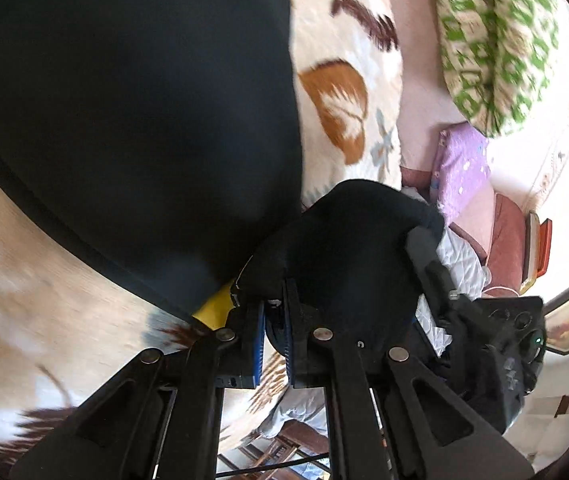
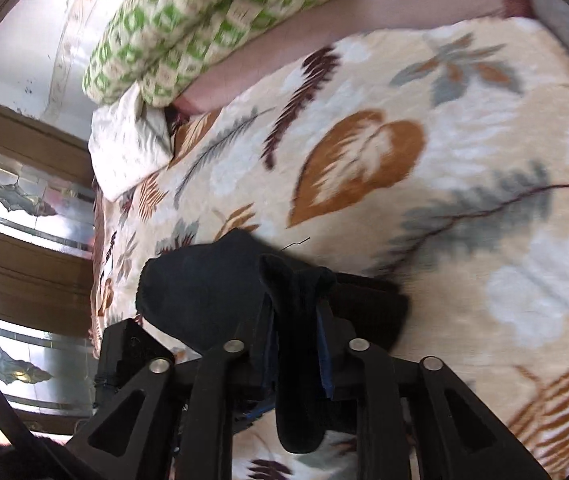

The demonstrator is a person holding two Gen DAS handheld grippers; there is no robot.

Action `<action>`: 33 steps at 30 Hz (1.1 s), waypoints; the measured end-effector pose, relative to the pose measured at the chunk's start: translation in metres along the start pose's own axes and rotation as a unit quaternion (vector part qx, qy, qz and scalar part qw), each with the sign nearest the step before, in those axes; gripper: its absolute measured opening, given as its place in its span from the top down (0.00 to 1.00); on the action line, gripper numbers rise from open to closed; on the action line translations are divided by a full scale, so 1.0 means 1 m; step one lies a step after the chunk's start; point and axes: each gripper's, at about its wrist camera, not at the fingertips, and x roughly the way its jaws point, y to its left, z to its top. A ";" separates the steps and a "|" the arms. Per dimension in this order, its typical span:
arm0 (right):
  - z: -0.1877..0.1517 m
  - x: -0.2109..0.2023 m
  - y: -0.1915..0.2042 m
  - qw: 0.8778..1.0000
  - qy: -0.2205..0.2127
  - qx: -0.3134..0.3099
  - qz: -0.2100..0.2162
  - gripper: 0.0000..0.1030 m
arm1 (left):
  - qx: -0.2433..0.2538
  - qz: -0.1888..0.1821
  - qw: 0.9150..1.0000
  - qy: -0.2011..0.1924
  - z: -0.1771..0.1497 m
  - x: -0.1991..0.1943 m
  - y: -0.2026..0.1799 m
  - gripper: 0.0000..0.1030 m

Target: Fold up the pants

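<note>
— Pants (image 1: 132, 120): where are they?
— Spread dark over my leaf-print blanket (image 2: 464, 152), one edge bunched up at both tools.
— Left gripper (image 1: 274, 312)?
— I see it clenched on the black cloth.
— Right gripper (image 2: 294, 328)?
— Pinching a fold that droops between its fingers, near the green-patterned pillow (image 2: 204, 20).

Black pants (image 2: 212, 288) in hand-held gripper (image 2: 296, 344)
</note>
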 end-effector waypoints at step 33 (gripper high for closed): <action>0.017 0.089 0.099 0.983 0.085 -0.098 -0.133 0.37 | -0.001 -0.017 0.999 0.042 0.033 -0.059 0.039 0.80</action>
